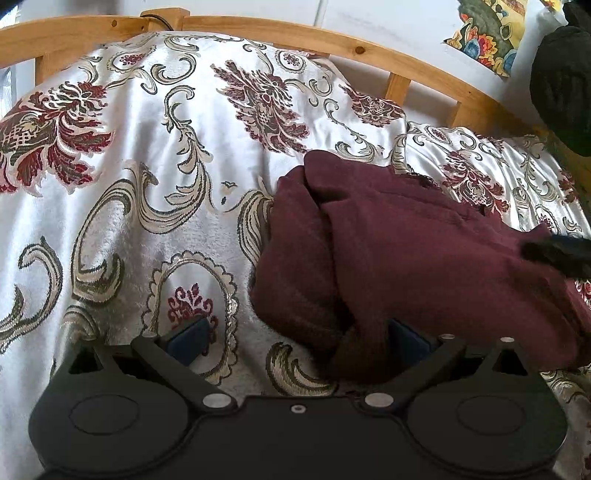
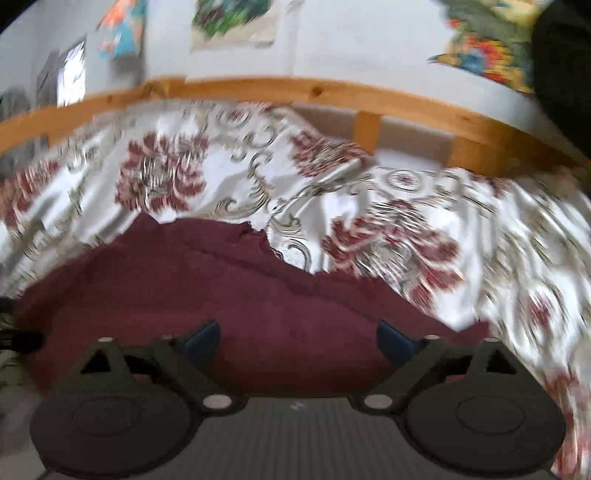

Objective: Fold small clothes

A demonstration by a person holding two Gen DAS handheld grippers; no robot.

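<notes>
The soft, limp maroon garment lies bunched on the bed's floral bedspread, ahead and right of the spread-open left hand-held gripper and directly before the likewise released right hand-held gripper; probably light and non-slippery, it is best pinched at an edge or corner.

No readable text, label, brand, number or sign shows in either view. The colourful pictures on the wall at the upper right of the left wrist view carry only painted shapes, and those in the right wrist view are blurred.
</notes>
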